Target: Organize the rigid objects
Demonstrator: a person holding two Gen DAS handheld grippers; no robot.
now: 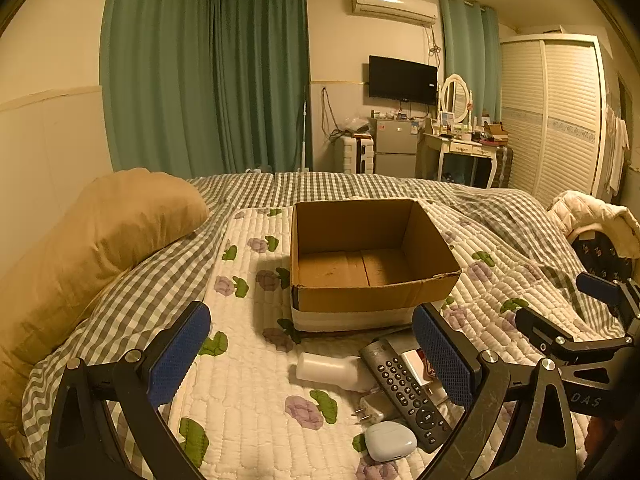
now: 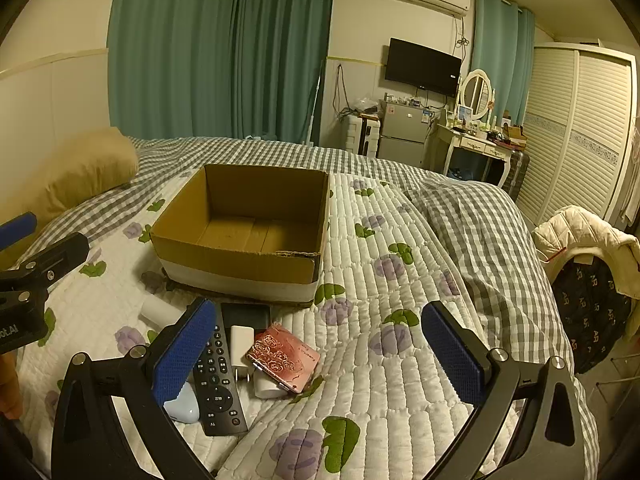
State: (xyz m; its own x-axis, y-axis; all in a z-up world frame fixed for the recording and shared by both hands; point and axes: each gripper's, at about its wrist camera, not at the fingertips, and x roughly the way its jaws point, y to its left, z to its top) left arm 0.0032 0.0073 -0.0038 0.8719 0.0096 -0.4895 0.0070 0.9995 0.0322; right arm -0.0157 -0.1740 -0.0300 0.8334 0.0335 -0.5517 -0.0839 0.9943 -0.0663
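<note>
An empty open cardboard box (image 1: pixel 372 256) (image 2: pixel 244 224) sits on the quilted bed. In front of it lies a small pile: a black remote (image 1: pixel 408 388) (image 2: pixel 218 384), a white bottle (image 1: pixel 332 370) (image 2: pixel 158 312), a white charger plug (image 1: pixel 376 406) (image 2: pixel 241 346), a pale blue earbud case (image 1: pixel 390 440) (image 2: pixel 182 406), a pink rose-patterned case (image 2: pixel 284 356) and a dark flat object (image 2: pixel 246 314). My left gripper (image 1: pixel 316 360) is open above the pile's left side. My right gripper (image 2: pixel 320 356) is open over the pink case. Both are empty.
A tan pillow (image 1: pixel 104 232) lies at the left of the bed. A rumpled checked duvet (image 2: pixel 480 232) lies to the right. A chair with a cream jacket (image 2: pixel 588 240) stands beyond the bed's right edge. The right gripper also shows in the left wrist view (image 1: pixel 568 312).
</note>
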